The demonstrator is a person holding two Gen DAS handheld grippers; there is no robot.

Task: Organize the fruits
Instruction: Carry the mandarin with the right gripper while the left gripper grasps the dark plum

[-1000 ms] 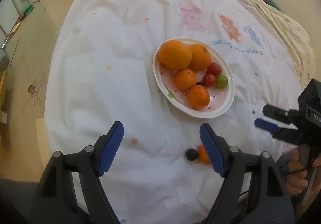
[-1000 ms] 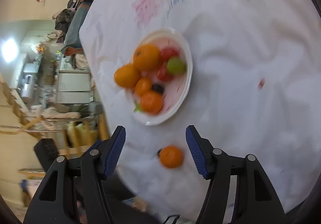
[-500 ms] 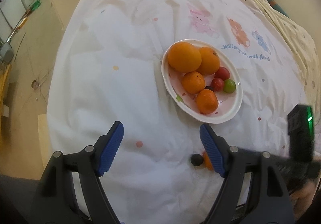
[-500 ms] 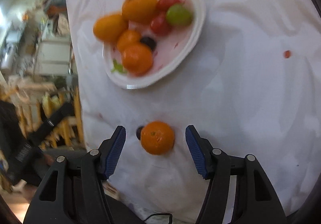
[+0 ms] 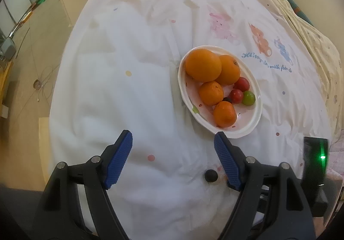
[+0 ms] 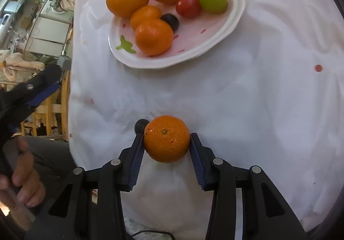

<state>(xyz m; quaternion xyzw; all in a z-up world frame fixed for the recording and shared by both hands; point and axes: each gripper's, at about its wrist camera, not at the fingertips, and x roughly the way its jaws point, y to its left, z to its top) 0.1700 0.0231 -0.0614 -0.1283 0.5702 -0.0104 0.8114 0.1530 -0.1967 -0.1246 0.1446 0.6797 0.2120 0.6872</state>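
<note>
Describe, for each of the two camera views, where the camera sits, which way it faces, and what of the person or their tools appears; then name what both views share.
Left wrist: sits on the left hand-held gripper, looking forward and down over the white cloth at the fruit plate; its open blue fingers show.
Right wrist: sits on the right hand-held gripper, facing the plate from the near edge; its fingers clamp a mandarin, and the person's hand shows at left.
Shared: the plate and a small dark fruit on the cloth.
</note>
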